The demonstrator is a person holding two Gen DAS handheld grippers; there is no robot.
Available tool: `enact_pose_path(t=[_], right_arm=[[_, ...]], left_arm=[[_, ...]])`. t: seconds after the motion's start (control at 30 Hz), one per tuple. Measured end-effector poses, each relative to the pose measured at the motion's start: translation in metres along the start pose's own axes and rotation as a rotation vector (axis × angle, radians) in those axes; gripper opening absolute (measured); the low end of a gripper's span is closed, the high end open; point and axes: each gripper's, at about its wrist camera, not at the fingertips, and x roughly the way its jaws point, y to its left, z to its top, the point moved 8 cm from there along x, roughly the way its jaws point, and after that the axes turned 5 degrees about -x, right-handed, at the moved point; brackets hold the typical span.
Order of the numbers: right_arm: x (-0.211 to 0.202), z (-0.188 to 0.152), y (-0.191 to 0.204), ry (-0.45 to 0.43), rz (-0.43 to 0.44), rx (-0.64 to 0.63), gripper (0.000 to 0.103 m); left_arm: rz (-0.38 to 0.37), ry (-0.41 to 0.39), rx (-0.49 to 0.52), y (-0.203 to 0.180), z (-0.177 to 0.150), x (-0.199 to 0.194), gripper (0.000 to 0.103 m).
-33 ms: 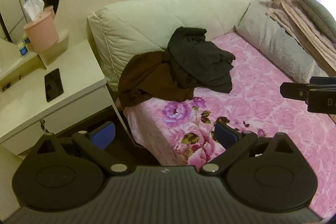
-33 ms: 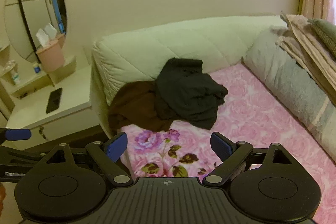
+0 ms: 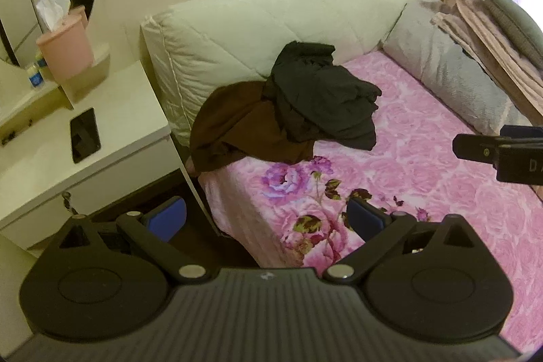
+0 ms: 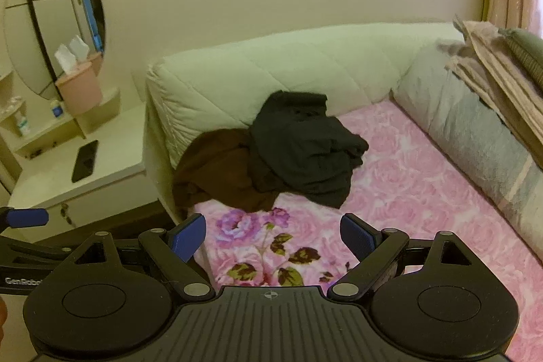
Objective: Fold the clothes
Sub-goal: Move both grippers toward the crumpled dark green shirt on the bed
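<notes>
Both the left claw (image 3: 266,219) and right claw (image 4: 273,234) are held spread and empty; crumpled black garment (image 3: 322,104) and brown garment (image 3: 237,131) are seen mid-frame on the bed (image 3: 424,165).

Home bedroom: bed (image 3: 424,165) with pink floral sheet and padded headboard (image 3: 271,29), pillow (image 3: 451,80), oval vanity mirror (image 4: 54,22), tissue box (image 3: 64,46), phone (image 3: 85,134) on white surface (image 3: 129,111).

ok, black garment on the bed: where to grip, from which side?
Grip the black garment at its loose lower-right edge, coming from the bed's open near side. That flap lies free on the pink sheet; its left part overlaps the brown garment.
</notes>
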Motion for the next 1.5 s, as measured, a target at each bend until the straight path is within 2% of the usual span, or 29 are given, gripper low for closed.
enact_pose_path(t=[0.13,0.2,0.3,0.47,0.73,0.87,1.13,1.5], right_arm=[[0.024,0.008,-0.012,0.034,0.034,0.037,0.089],[0.035,0.012,-0.018,0.050,0.051,0.055,0.089],[0.065,0.029,-0.031,0.029,0.037,0.048,0.089],[0.107,0.052,-0.054,0.042,0.040,0.072,0.089],[0.129,0.057,-0.082,0.061,0.015,0.113,0.089],[0.137,0.057,-0.082,0.073,0.001,0.129,0.089],[0.145,0.083,-0.062,0.065,-0.050,0.130,0.089],[0.160,0.100,-0.049,0.061,-0.069,0.111,0.089]], left_arm=[[0.015,0.038,0.025,0.000,0.023,0.015,0.098],[0.016,0.063,0.050,-0.009,0.034,0.037,0.098],[0.017,0.102,0.092,-0.024,0.050,0.073,0.098],[-0.012,0.132,0.105,-0.042,0.071,0.110,0.098],[-0.049,0.170,0.144,-0.046,0.092,0.142,0.098],[-0.072,0.171,0.155,-0.042,0.104,0.152,0.098],[-0.118,0.173,0.190,-0.025,0.129,0.165,0.098],[-0.135,0.188,0.233,-0.011,0.139,0.179,0.098]])
